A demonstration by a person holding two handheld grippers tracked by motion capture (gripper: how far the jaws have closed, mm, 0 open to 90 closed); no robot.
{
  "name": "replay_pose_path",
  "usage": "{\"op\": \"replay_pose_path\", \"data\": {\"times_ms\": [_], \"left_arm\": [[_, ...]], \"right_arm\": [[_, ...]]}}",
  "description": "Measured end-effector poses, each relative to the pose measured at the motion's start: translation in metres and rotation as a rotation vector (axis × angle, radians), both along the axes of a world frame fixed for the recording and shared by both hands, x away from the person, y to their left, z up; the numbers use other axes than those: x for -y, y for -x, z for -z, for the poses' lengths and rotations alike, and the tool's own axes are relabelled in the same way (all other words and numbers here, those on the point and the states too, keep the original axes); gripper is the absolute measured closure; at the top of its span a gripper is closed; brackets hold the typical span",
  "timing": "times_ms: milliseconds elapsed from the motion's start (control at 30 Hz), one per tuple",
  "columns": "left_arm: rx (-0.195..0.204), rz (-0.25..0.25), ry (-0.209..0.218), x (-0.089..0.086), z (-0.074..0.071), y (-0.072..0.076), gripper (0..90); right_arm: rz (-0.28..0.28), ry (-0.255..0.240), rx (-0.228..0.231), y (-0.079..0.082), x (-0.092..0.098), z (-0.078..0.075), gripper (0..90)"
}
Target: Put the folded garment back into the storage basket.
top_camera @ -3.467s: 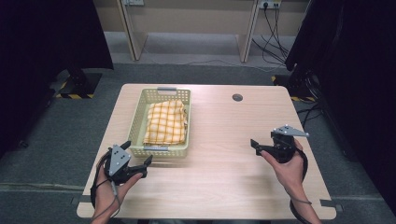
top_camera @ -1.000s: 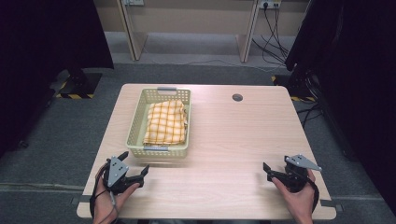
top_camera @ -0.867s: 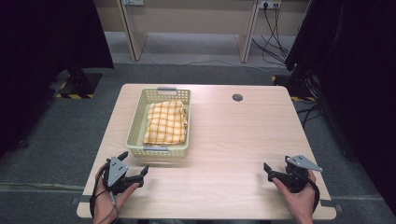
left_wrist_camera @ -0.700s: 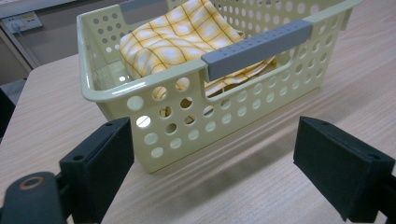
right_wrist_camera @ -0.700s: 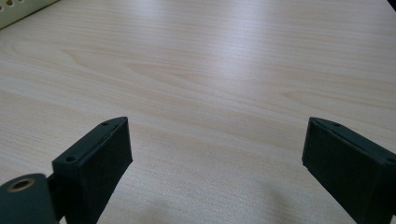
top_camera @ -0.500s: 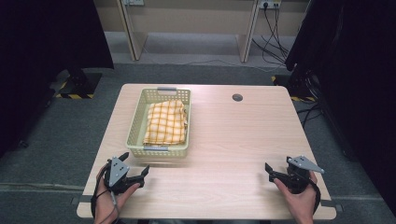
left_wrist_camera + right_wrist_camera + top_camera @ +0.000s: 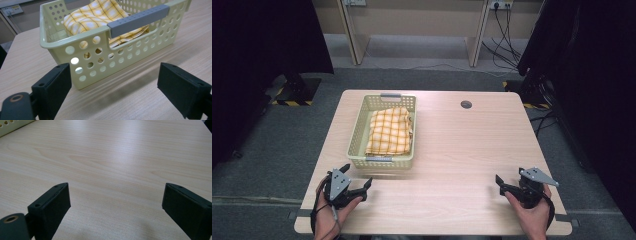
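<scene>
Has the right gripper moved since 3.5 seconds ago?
Yes. In the high view the right gripper has drawn back toward the table's near edge, farther from the round hole, jaws open.

No readable text, label, brand, number or sign is showing anywhere. The basket, the checked cloth and the counter are carrying no lettering, and the wall outlets at 12 o'clock in the high view are appearing too small to read.
</scene>
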State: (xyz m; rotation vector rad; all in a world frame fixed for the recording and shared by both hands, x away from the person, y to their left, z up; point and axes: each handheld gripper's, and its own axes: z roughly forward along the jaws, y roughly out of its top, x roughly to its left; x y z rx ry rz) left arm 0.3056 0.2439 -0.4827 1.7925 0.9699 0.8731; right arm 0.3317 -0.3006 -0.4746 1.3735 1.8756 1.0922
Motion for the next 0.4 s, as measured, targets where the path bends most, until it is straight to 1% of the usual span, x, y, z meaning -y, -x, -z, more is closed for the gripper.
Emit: {"op": "replay_pose_path", "data": {"times_ms": [167, 400], "left_arm": [[-0.003, -0.006, -0.001, 0.0000, -0.0001, -0.0004, 11.5], [0.003, -0.009, -0.005, 0.0006, 0.0000, 0.0002, 11.4]], "right_arm": [[0.002, -0.010, 0.001, 0.0002, 0.0010, -0.0001, 8.8], [-0.005, -0.007, -0.001, -0.0001, 0.0006, 0.0000, 8.4]]}}
